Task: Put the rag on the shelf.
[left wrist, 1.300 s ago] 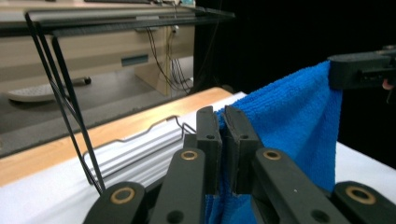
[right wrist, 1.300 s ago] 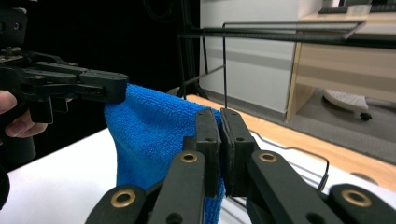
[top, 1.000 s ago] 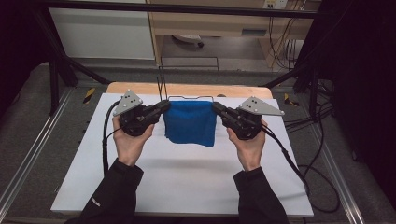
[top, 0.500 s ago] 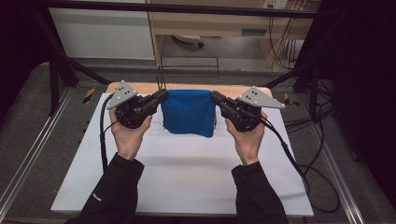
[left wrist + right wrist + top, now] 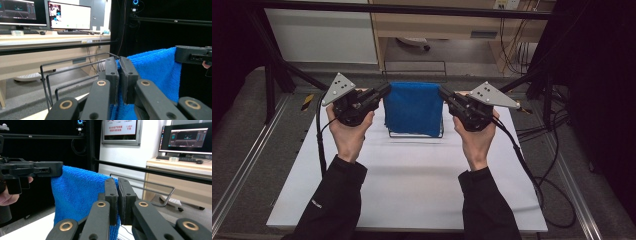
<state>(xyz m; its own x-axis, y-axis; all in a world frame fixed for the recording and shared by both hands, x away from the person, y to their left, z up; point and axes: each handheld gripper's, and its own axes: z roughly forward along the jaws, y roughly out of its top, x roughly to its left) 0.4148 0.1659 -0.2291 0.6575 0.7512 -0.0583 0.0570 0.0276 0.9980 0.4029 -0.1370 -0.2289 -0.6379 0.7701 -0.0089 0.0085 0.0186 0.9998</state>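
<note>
A blue towel [image 5: 413,107] hangs spread between my two grippers, held by its top corners above the far middle of the white table [image 5: 412,185]. My left gripper [image 5: 384,91] is shut on the towel's left corner, and my right gripper [image 5: 443,93] is shut on its right corner. In the left gripper view the jaws [image 5: 119,62] pinch the towel's [image 5: 155,70] edge. The right gripper view shows the same pinch [image 5: 117,182] on the cloth [image 5: 77,192]. A black wire rack [image 5: 414,135] stands just under and behind the towel; whether they touch I cannot tell.
The rack's thin bars [image 5: 67,65] rise close beside the left jaws, and one bar [image 5: 150,183] runs behind the right jaws. Black frame posts and cables flank the table. A desk with monitors [image 5: 70,16] stands beyond the far edge.
Both hands have risen and moved toward the far side, carrying the towel stretched between them. The towel now hangs over the wire rack, whose base shows beneath it.
</note>
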